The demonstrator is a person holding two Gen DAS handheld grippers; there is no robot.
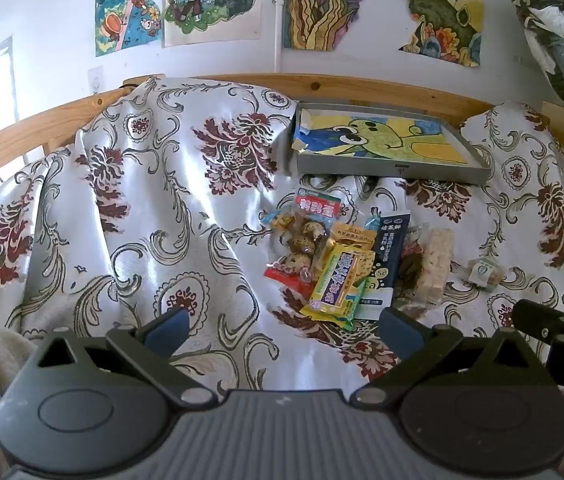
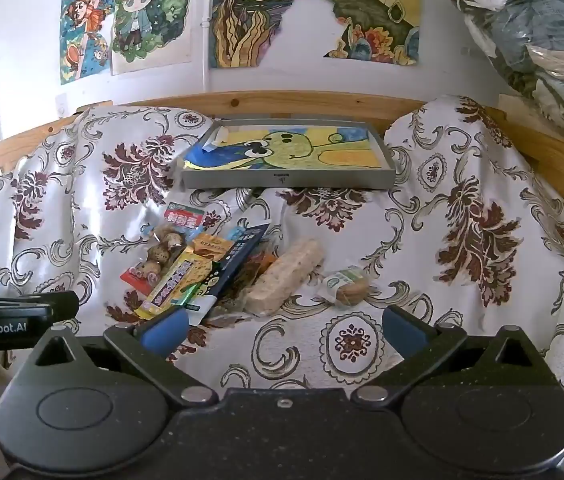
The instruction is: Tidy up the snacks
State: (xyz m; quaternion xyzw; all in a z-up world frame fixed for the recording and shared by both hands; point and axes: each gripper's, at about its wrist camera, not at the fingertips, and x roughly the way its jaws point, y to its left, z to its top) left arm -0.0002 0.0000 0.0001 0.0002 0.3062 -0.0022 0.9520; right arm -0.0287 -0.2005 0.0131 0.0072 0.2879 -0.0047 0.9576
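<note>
- A quail-egg pack (image 1: 302, 236), clear with speckled eggs and a red-green label, lies flat at the left of the snack pile on the patterned bedspread.
- A yellow bar wrapper (image 1: 338, 280) overlaps it, lying on a slant.
- Beside that, a dark navy sachet (image 1: 388, 256), partly covered.
- A pale puffed-rice bar (image 2: 286, 276) in clear wrap lies at the pile's right edge.
- A small round biscuit pack (image 2: 348, 286) sits apart, to the right.
- Behind them all, a grey tray (image 2: 290, 180) lined with a frog drawing.
</note>
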